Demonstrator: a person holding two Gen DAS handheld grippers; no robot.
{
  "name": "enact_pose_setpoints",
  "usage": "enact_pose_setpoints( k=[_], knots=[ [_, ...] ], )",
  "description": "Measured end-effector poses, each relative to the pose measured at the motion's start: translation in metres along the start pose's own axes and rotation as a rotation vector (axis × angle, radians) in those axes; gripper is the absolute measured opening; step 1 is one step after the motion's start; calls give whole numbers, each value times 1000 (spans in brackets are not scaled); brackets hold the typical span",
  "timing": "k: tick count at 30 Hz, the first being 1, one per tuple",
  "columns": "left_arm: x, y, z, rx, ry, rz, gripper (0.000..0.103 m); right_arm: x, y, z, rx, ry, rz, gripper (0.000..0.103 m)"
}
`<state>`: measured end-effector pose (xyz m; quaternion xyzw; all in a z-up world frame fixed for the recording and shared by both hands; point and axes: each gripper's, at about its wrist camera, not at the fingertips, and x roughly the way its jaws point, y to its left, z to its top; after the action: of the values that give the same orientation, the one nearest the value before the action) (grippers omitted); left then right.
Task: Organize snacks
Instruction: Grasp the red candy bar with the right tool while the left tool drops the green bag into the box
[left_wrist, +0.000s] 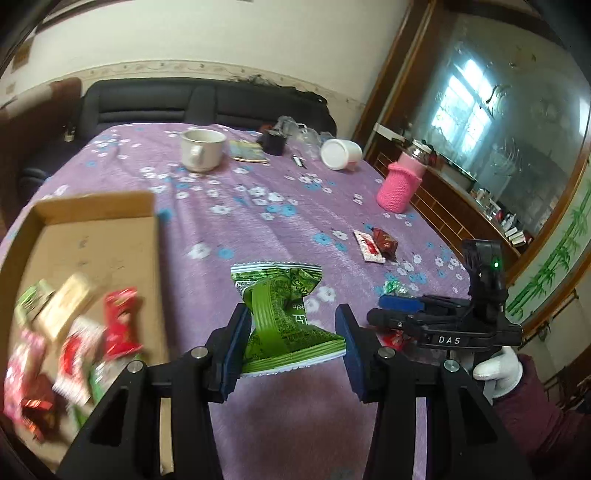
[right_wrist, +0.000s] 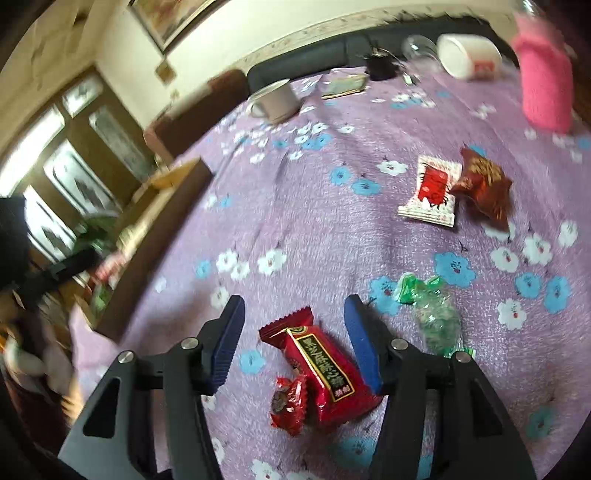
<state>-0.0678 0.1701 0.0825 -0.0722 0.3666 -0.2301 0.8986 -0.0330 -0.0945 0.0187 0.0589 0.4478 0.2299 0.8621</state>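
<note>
My left gripper (left_wrist: 291, 314) is shut on a crumpled green snack packet (left_wrist: 280, 306), held above the purple flowered tablecloth (left_wrist: 258, 229) just right of a cardboard box (left_wrist: 99, 236). Several red, white and green snacks (left_wrist: 118, 321) lie in that box. My right gripper (right_wrist: 294, 301) is open over a red packet with gold lettering (right_wrist: 321, 365) that lies flat on the cloth; its left pad stands clear of the packet. A small red candy (right_wrist: 290, 406) lies against that packet. In the left wrist view the right gripper (left_wrist: 388, 310) is low at the right.
A green-clear wrapper (right_wrist: 432, 314), a white-and-red packet (right_wrist: 430, 192) and a dark red packet (right_wrist: 484, 188) lie further out. A pink knitted bottle (right_wrist: 546, 85), a tipped white cup (right_wrist: 469, 55), a white mug (left_wrist: 201, 149) and a dark sofa (left_wrist: 199, 99) stand at the far side.
</note>
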Motion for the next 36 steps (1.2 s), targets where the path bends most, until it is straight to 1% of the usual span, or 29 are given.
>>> enact_pose_setpoints(
  k=[3, 5, 6, 8, 12, 16, 18, 23, 27, 29, 32, 34, 36],
  knots=[
    [-10, 12, -8, -20, -11, 14, 47, -1, 13, -7, -79, 31, -82, 57],
    [-14, 21, -12, -40, -17, 19, 47, -3, 16, -12, -112, 39, -138, 44],
    [-16, 26, -14, -55, -22, 21, 47, -3, 15, -13, -116, 42, -164, 33],
    [-20, 34, -18, -78, -32, 24, 47, -6, 13, -12, -116, 38, -195, 25],
    [-29, 46, -22, -108, -49, 31, 47, -16, 16, -10, -108, 14, -199, 24],
    [-37, 67, -21, -150, -60, 55, 47, -22, 30, -1, -114, -12, -168, 24],
    [-42, 79, -17, -169, -66, 73, 47, -22, 42, 7, -121, -17, -138, 24],
    [-50, 111, -4, -229, -67, 126, 47, -11, 79, 29, -129, -2, -28, 24],
    [-44, 144, 8, -306, -52, 154, 47, 10, 113, 48, -107, 31, 106, 25],
    [-36, 165, 14, -366, -37, 165, 48, 26, 135, 57, -97, 53, 164, 25],
    [-26, 183, 18, -418, -13, 167, 48, 49, 166, 67, -110, 74, 201, 25],
    [-19, 190, 20, -426, 0, 173, 48, 66, 184, 75, -107, 95, 223, 25],
    [-13, 195, 21, -434, 7, 176, 49, 85, 199, 82, -108, 109, 222, 25]
  ],
)
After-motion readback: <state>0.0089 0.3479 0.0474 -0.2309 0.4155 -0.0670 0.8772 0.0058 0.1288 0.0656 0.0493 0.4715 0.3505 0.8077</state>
